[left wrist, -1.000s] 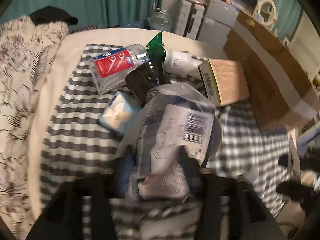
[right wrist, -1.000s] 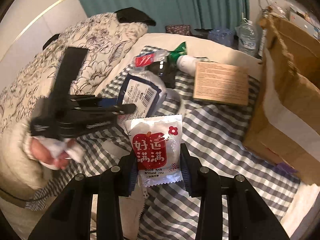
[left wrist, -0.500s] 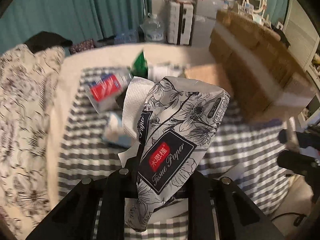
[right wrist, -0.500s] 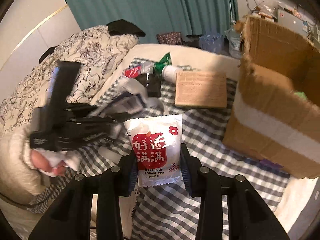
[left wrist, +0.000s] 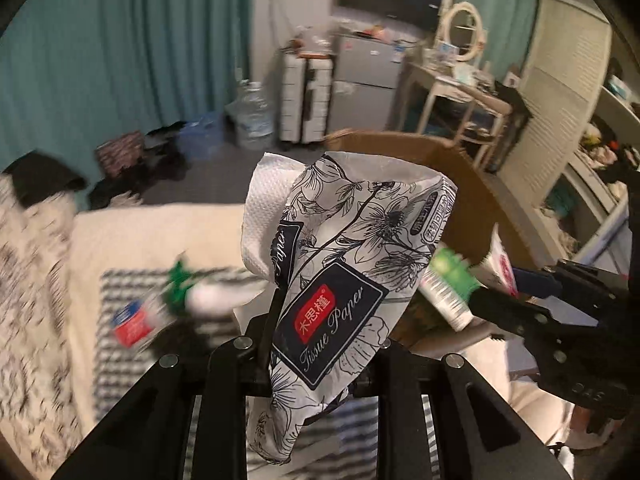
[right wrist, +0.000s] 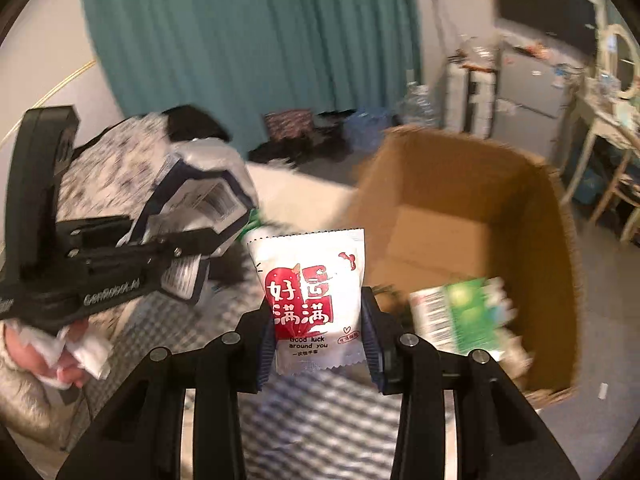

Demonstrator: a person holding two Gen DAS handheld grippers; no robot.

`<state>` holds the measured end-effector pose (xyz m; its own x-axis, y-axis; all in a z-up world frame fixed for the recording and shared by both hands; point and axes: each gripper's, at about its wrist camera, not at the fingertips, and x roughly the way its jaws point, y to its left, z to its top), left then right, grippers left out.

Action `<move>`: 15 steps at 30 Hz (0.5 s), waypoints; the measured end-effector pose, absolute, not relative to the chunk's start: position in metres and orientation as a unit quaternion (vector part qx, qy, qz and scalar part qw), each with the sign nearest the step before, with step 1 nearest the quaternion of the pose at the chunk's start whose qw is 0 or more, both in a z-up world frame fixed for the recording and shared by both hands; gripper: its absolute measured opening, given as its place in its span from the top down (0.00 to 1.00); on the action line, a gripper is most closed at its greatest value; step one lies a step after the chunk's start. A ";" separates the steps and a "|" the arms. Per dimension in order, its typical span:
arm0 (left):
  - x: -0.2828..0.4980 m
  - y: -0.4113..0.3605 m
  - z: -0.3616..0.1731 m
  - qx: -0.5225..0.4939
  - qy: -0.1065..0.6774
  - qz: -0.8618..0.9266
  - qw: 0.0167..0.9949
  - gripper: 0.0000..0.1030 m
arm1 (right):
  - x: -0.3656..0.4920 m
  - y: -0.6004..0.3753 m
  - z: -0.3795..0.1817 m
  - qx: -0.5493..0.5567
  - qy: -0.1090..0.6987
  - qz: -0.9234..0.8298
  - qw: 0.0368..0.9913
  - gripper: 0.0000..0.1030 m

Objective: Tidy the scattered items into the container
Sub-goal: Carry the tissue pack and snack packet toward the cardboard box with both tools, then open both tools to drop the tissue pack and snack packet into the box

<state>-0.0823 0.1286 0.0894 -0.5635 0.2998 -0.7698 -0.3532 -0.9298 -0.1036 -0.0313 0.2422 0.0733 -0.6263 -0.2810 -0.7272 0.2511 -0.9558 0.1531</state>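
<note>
My left gripper is shut on a grey floral tissue paper pack and holds it up in the air; it also shows in the right wrist view. My right gripper is shut on a white and red snack packet. Both are raised near the open cardboard box, which stands ahead and to the right. A green and white carton lies inside the box. My right gripper shows at the right of the left wrist view.
The checked cloth on the bed carries a red-labelled bottle and a green-topped white item, both blurred. A floral quilt lies left. Teal curtains, drawers and a dressing table stand behind.
Both grippers have lifted their loads off the bed and swung up and right toward the box. The box opening has come into view with the green carton inside.
</note>
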 end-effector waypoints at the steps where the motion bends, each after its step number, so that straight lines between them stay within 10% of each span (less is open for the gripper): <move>1: -0.088 0.138 0.091 -0.429 0.030 0.882 0.193 0.78 | -0.035 0.252 0.076 0.406 -0.020 -0.903 0.135 0.64; 7: -0.111 0.209 0.091 -0.431 0.055 0.869 0.235 0.77 | -0.059 0.305 0.070 0.423 -0.034 -0.902 0.081 0.64; 9: -0.118 0.224 0.085 -0.434 0.067 0.866 0.238 0.63 | -0.064 0.314 0.064 0.429 -0.037 -0.900 0.069 0.61; 11: -0.124 0.232 0.081 -0.434 0.081 0.869 0.224 0.25 | -0.068 0.320 0.057 0.435 -0.042 -0.898 0.060 0.54; 13: -0.126 0.230 0.081 -0.434 0.090 0.873 0.203 0.13 | -0.071 0.323 0.052 0.440 -0.044 -0.896 0.049 0.30; 15: -0.128 0.224 0.082 -0.428 0.098 0.879 0.186 0.13 | -0.069 0.325 0.052 0.432 -0.044 -0.900 0.044 0.26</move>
